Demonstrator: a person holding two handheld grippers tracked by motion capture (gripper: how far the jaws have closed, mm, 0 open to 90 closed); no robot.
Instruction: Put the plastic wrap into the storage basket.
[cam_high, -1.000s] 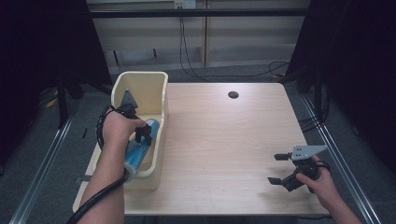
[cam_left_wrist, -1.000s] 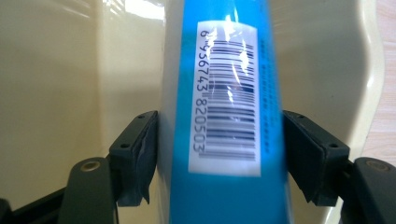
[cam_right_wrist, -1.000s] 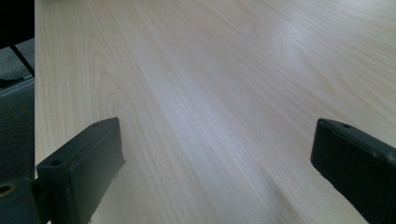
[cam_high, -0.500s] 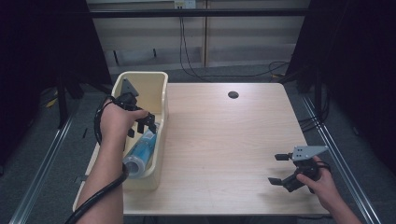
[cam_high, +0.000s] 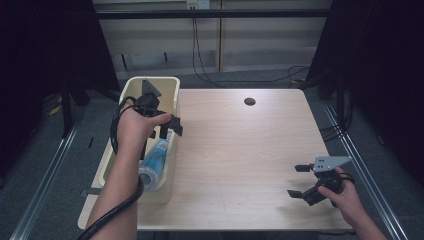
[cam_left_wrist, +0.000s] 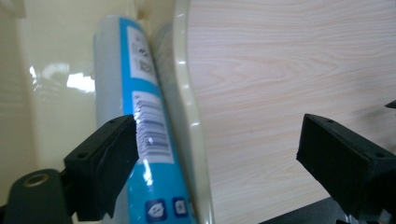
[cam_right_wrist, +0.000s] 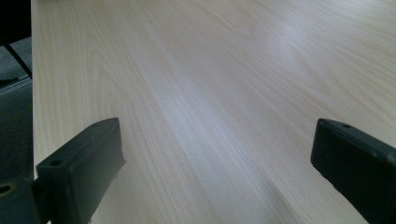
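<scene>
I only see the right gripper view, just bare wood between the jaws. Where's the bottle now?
Observer: The clear plastic bottle with the blue label lies on its side in the cream plastic bin, at the wooden table's left edge.
Operator: Is the left one holding it?
Observer: No. The left hand-held gripper hovers above it; its jaws have just been opening, with nothing gripped.
Operator: Where's mine?
Observer: The right hand-held gripper is near the table's front right corner.

We see a pale wood tabletop with a dark hole near its far edge, grey floor, black curtains at both sides, and cables beyond.
</scene>
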